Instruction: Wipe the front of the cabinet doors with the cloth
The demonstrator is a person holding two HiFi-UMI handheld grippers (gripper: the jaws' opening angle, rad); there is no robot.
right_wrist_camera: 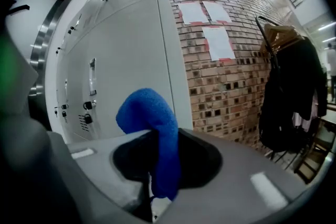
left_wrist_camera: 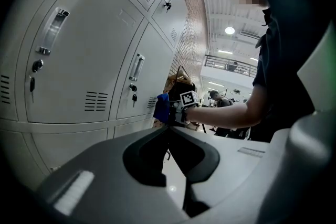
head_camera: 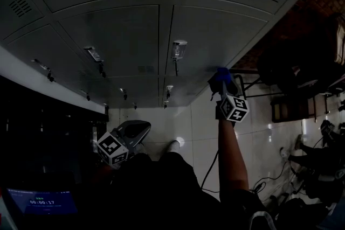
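Nearest to me, low in the left of the head view, the left claw hangs by the person's body with its jaws pressed together and nothing between them; it takes no part in the wiping. Further out, right of centre in that view, the outstretched right arm holds up the right claw, clenched on the blue cloth. One end of the cloth bulges above the jaws and the other hangs down through them. The cloth sits at the lower right edge of the bank of grey cabinet doors, touching a door or just off it; I cannot tell which. The doors run up and across to the upper left of the frame, each with a handle and a lock, and none shows a streak or damp patch, so I cannot tell which have been wiped. My guess is that most of the bank is yet to be covered. Beyond the last door stands a brick wall.
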